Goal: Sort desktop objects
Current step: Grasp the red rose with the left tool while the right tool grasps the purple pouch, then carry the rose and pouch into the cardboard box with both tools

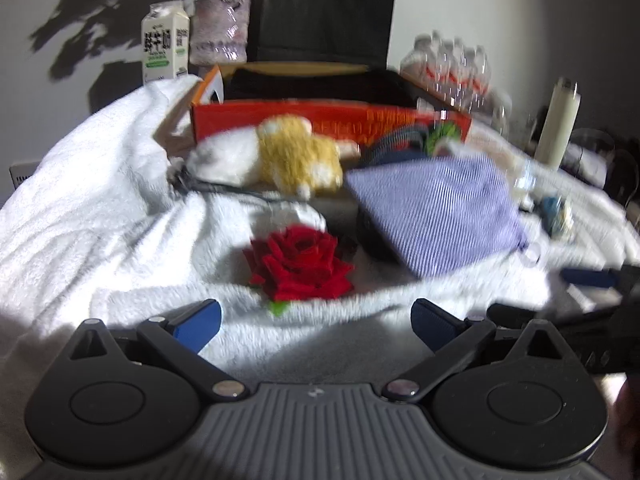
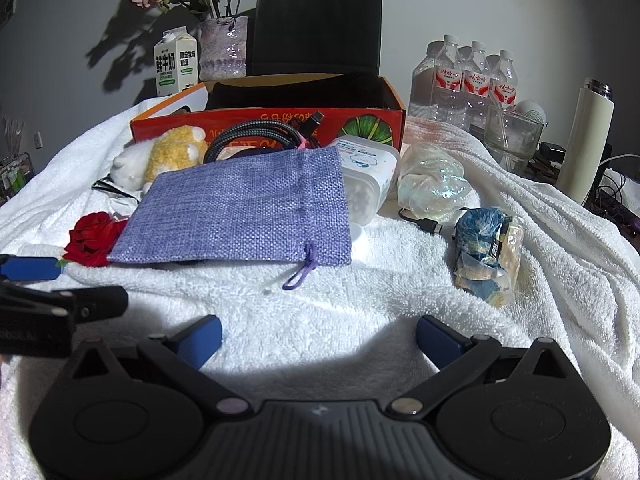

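Observation:
A red fabric rose [image 1: 300, 264] lies on the white towel [image 1: 100, 200] just ahead of my open, empty left gripper [image 1: 316, 326]. It also shows in the right wrist view [image 2: 92, 238]. A purple drawstring pouch [image 2: 244, 212] lies ahead of my open, empty right gripper [image 2: 318, 344]; the left wrist view shows the pouch [image 1: 436, 212] to the right. A yellow and white plush toy [image 1: 280, 156] and a coiled black cable [image 2: 256, 136] lie before the orange cardboard box [image 2: 268, 120]. A white plastic container [image 2: 368, 172], an iridescent bag [image 2: 432, 184] and a blue snack packet [image 2: 488, 248] lie right.
Behind the box stand a milk carton [image 2: 176, 62], a vase of flowers [image 2: 224, 48] and a black paper bag [image 2: 316, 24]. Water bottles [image 2: 468, 76], a glass cup [image 2: 512, 136] and a white flask [image 2: 588, 140] stand at the right. The left gripper's tip [image 2: 28, 268] shows at the left.

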`<action>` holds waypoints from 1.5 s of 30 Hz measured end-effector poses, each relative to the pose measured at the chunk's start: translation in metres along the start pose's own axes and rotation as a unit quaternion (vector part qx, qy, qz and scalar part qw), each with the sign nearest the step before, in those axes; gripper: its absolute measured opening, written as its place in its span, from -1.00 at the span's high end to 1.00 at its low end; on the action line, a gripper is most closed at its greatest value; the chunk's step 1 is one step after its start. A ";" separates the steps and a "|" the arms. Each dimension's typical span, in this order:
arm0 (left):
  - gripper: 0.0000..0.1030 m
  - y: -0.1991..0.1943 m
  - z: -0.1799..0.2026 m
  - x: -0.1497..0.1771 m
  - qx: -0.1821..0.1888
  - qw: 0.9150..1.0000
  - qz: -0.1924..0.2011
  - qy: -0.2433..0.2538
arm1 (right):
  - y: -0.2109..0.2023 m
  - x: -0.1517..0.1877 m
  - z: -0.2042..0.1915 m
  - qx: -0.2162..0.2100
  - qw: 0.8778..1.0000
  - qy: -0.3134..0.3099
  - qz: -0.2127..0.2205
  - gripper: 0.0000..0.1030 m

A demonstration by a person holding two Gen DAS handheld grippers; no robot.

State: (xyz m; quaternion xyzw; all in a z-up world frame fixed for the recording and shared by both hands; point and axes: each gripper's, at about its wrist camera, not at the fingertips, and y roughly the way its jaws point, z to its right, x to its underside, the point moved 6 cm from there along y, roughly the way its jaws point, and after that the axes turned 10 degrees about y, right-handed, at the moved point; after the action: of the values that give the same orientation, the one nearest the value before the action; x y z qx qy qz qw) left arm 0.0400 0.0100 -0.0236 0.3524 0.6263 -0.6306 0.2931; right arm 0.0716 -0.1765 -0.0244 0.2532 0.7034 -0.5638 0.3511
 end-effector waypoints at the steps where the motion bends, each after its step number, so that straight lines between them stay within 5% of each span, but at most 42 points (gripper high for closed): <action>1: -0.99 -0.005 -0.004 -0.004 0.009 1.000 0.010 -0.007 | -0.002 0.001 -0.001 -0.003 1.000 -0.003 0.001 -0.99; 8: -0.39 -0.002 -0.010 -0.025 0.031 0.999 0.027 0.005 | -0.032 -0.031 -0.003 -0.097 0.994 0.027 0.049 -0.94; 13: -0.24 0.016 -0.016 -0.021 0.026 0.999 0.008 -0.022 | 0.002 -0.058 -0.002 -0.069 0.995 0.037 0.053 -0.78; 15: 0.13 0.017 -0.016 -0.021 0.019 1.000 0.011 -0.019 | 0.016 -0.064 -0.002 -0.084 0.995 0.046 0.042 -0.61; 18: 0.33 0.009 -0.017 -0.020 0.015 1.000 0.019 -0.017 | 0.027 -0.067 -0.004 -0.117 0.990 0.071 0.024 -0.21; 21: 0.38 -0.002 -0.015 -0.019 0.012 0.999 0.026 -0.017 | 0.021 -0.062 -0.005 -0.121 0.989 0.077 0.027 0.23; 22: 0.39 -0.005 -0.014 -0.018 0.013 0.999 0.027 -0.016 | 0.018 -0.059 -0.006 -0.117 0.990 0.071 0.028 0.56; 23: 0.39 -0.009 -0.013 -0.017 0.012 0.999 0.028 -0.015 | 0.014 -0.057 -0.008 -0.119 0.990 0.066 0.025 0.62; 45: 0.55 -0.124 0.015 0.016 0.022 0.996 0.090 -0.008 | -0.168 0.013 -0.028 -0.072 0.989 -0.039 0.126 0.72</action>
State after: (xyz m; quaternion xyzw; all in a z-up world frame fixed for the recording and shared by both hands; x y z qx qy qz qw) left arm -0.0710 0.0016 0.0356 0.4086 0.5757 -0.6181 0.3457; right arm -0.0690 -0.1900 0.0720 0.2914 0.6901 -0.4729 0.4639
